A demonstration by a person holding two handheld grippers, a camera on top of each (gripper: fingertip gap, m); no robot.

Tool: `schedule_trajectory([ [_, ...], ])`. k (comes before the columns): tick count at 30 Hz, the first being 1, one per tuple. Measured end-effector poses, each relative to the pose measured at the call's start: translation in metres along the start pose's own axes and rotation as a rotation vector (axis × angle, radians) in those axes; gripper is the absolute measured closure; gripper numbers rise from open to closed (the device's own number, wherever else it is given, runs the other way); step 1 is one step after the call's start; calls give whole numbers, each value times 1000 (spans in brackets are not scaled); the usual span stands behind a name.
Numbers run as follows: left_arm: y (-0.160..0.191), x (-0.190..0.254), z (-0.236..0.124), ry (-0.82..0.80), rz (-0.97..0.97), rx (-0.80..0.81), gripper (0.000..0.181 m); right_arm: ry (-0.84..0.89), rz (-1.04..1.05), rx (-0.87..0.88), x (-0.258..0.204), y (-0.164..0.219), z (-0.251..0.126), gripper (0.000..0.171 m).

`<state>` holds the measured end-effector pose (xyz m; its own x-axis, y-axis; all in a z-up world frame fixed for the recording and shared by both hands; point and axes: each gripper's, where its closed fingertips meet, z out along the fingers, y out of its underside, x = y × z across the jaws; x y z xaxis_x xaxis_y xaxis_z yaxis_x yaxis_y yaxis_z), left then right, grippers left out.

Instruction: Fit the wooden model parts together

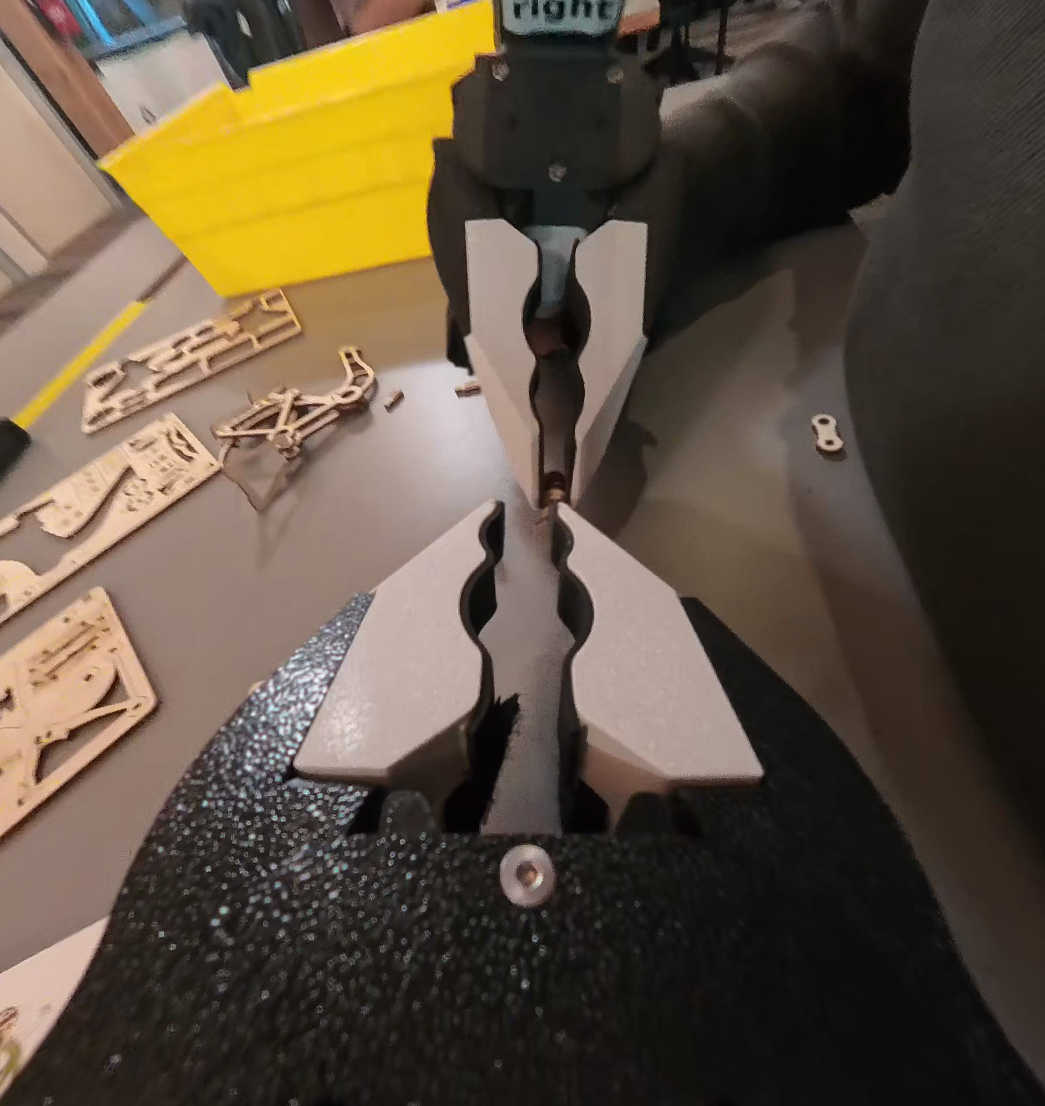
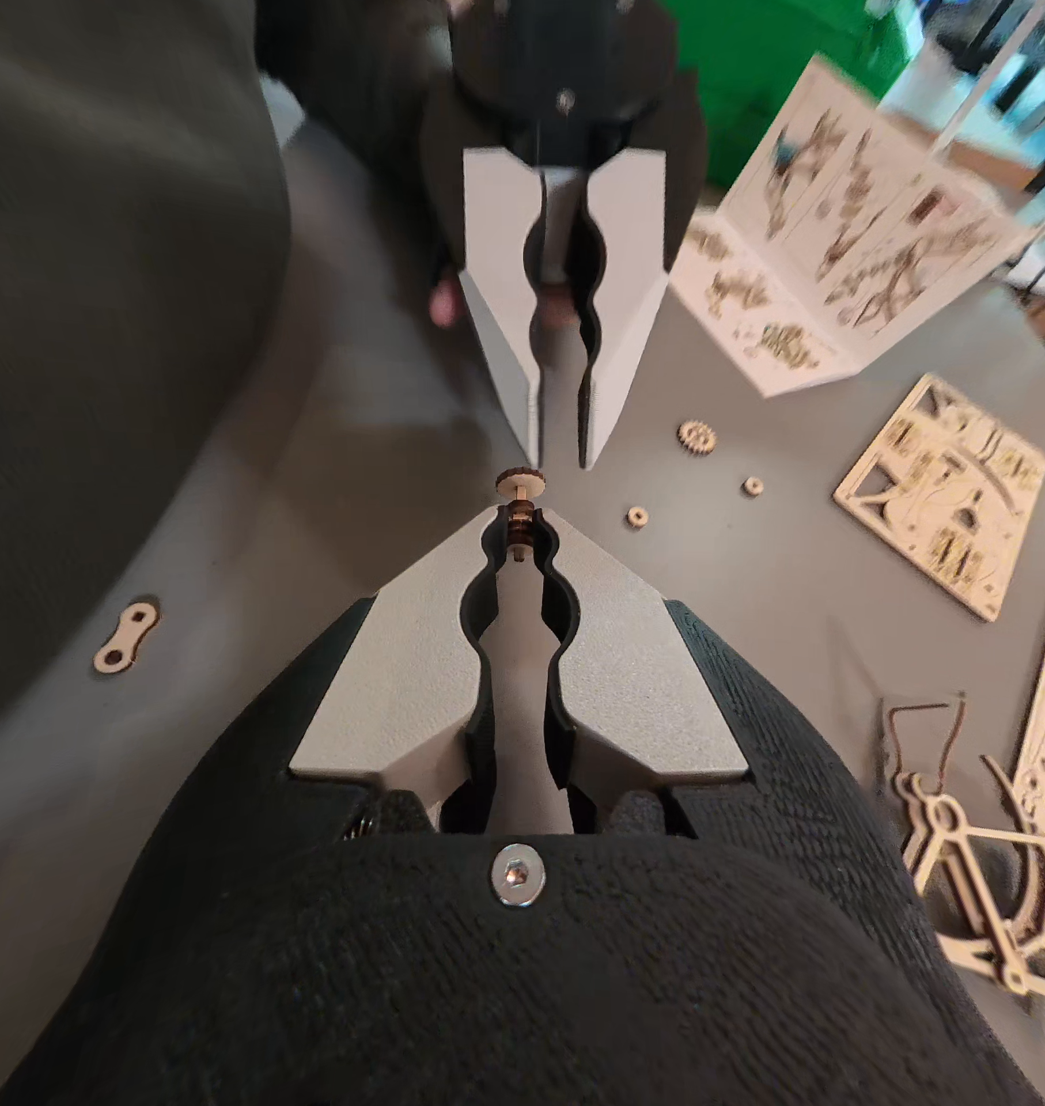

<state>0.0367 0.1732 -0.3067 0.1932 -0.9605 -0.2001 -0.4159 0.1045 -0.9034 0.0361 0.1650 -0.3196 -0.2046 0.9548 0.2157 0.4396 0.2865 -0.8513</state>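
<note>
Axle sub-assembly step. Left wrist view: left gripper [image 1: 529, 514] jaws parted and empty, its right fingertip just at the small part nipped in the right gripper [image 1: 553, 488] tips at 12 o'clock; blurry, contact unclear.

Right wrist view: right gripper [image 2: 519, 520] clamps a stacked-gear axle [image 2: 520, 506], disc end at 12. Left gripper [image 2: 559, 464] open, just beyond at 1 o'clock. Spare gear [image 2: 697, 438] and washers at 2. Next: left shifts toward 11, closes on the disc, presses along the axle.

Small wooden axle with stacked gears [image 2: 521, 516], disc-capped, in right claw [image 2: 520, 513].
</note>
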Motion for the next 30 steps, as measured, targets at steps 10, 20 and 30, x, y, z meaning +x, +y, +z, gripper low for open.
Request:
schedule_trajectory([
  [10,28,13,14,80,-60,-215,166,-57,94,-146,-3,20,9,165],
  [20,30,16,15,119,-78,-235,167,-97,126,-162,-7,23,9,165],
  [30,31,16,16,142,-92,-242,167,-103,136,-166,-7,22,10,166],
])
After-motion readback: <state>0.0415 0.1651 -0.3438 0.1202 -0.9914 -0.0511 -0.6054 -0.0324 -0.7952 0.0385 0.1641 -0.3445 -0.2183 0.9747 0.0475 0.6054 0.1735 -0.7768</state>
